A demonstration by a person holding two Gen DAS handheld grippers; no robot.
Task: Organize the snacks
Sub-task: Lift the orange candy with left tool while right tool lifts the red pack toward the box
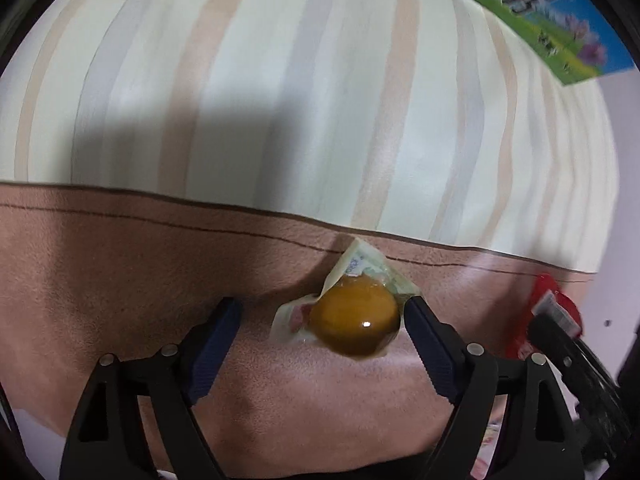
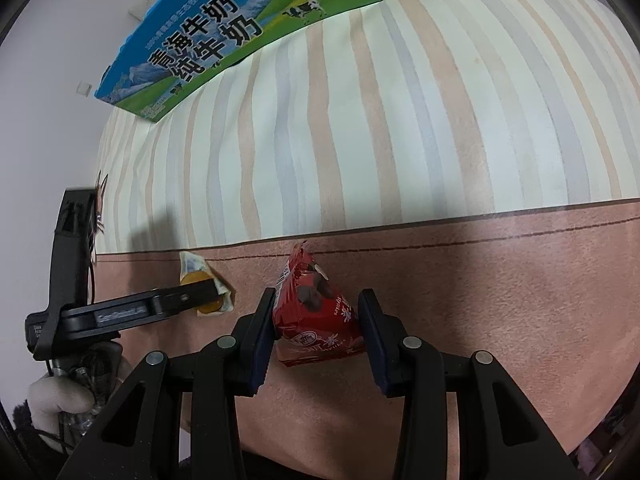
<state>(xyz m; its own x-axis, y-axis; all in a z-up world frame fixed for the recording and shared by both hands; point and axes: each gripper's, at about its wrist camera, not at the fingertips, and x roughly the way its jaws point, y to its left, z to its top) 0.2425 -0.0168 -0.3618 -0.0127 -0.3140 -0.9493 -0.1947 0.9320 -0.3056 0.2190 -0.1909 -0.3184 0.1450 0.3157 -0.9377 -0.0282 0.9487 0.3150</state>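
Striped bedsheet and a brown blanket carry the snacks. Our left gripper has fingers spread wide around the amber jelly cup, right pad touching it. Our right gripper pinches the red snack packet; milk carton sits behind.

The left wrist camera sits just behind the left gripper and looks steeply down along its fingers, close over the brown cloth near the striped sheet. The right wrist camera rides the right gripper the same way, equally close and tilted down, just to the right. Both views share the seam between cloth and sheet, the jelly cup, the red snack packet, and the milk carton at the far edge. The right view catches the left gripper from the side; the left view shows the right one at its right edge.
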